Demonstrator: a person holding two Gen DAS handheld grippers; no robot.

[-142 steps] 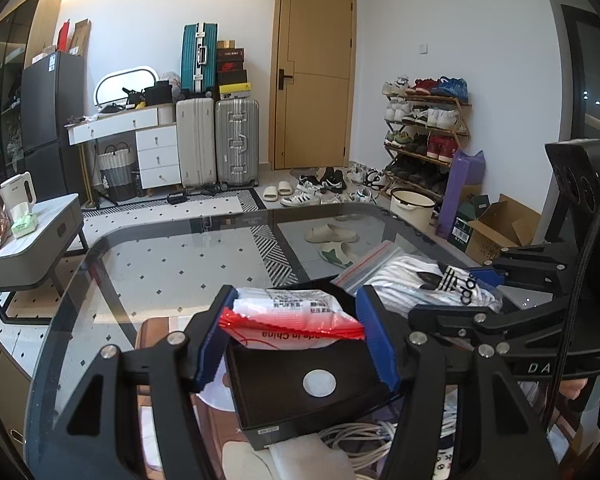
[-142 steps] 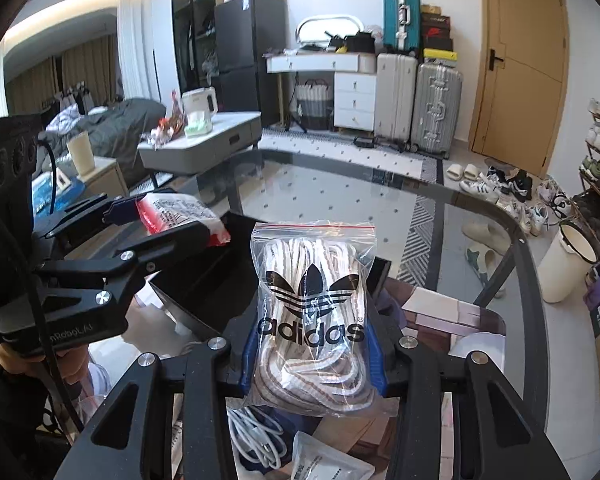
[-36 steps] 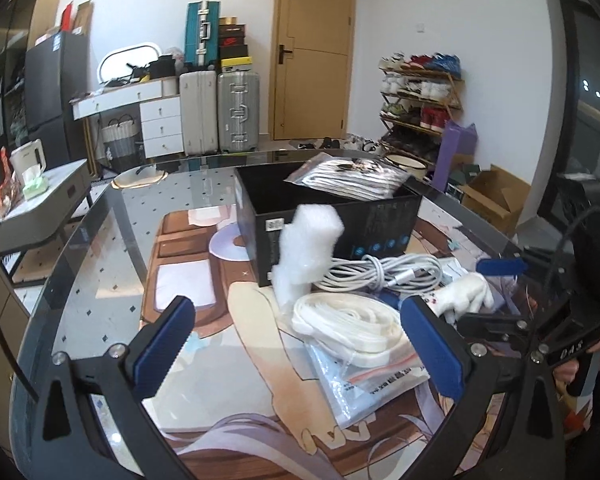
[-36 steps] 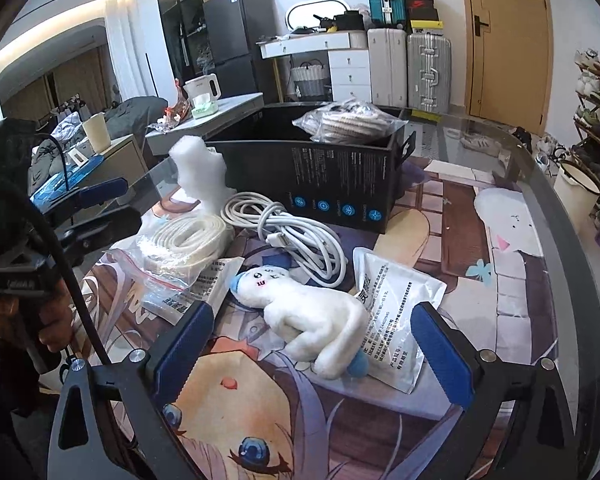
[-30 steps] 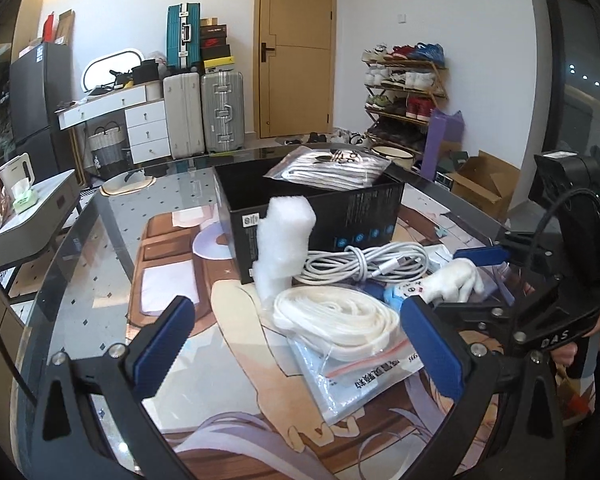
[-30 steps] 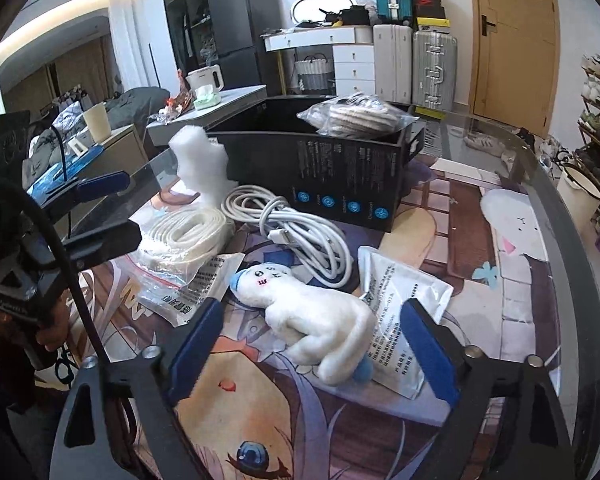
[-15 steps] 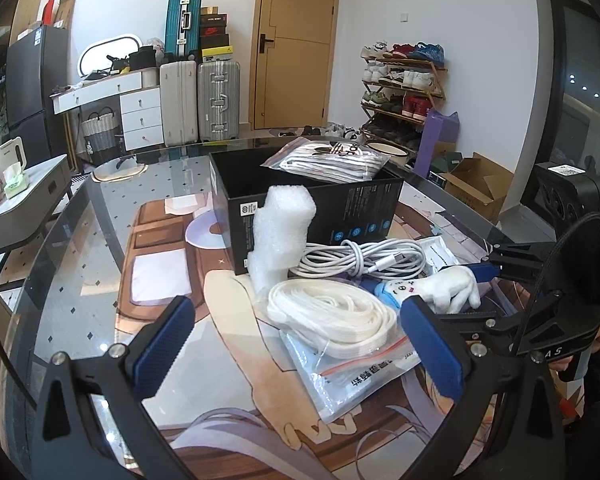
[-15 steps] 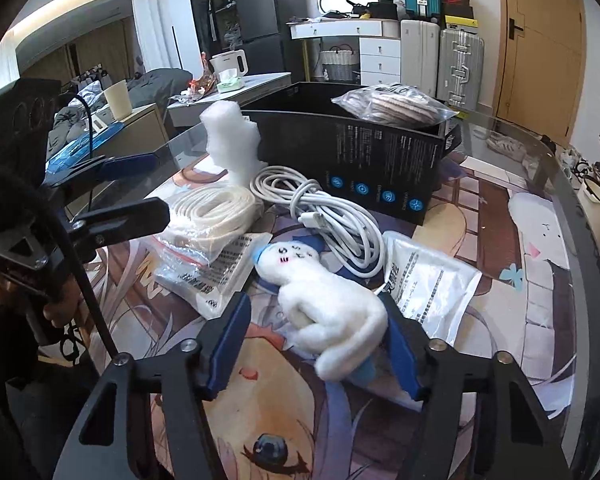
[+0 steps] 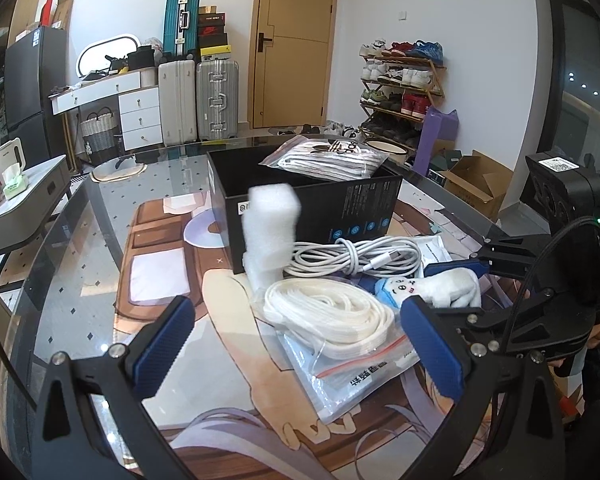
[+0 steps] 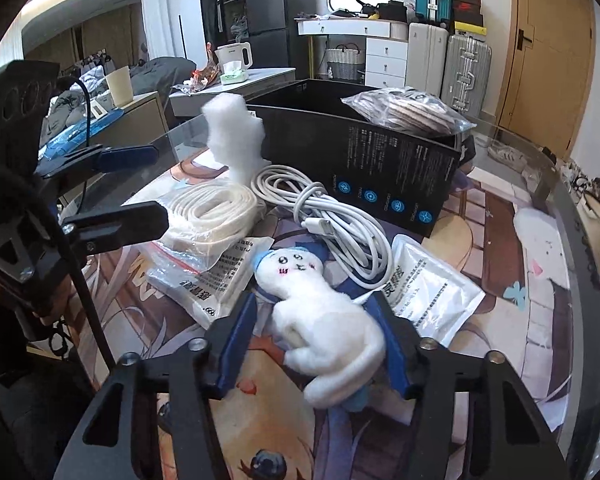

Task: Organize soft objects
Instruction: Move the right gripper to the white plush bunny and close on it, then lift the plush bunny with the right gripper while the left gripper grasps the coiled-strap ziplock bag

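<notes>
Closing the right gripper (image 10: 312, 344) on the white plush toy (image 10: 324, 320), which is lying on the tabletop (image 10: 548, 320) just in front of the black box (image 10: 380, 168); blue fingers (image 10: 236, 340) having just been drawing inward and now flanking the plush body, seemingly touching it on both sides, though a firm squeeze is not certain. Hovering the left gripper (image 9: 300, 344) with fingers wide apart and empty, above the bagged white strap (image 9: 328, 316), also in front of the box. Judging the step as picking up the plush. Next: firming the clamp, lifting clear of the white cable (image 10: 332, 216), carrying over the box rim and setting down beside the bagged laces (image 10: 404, 110) already inside
</notes>
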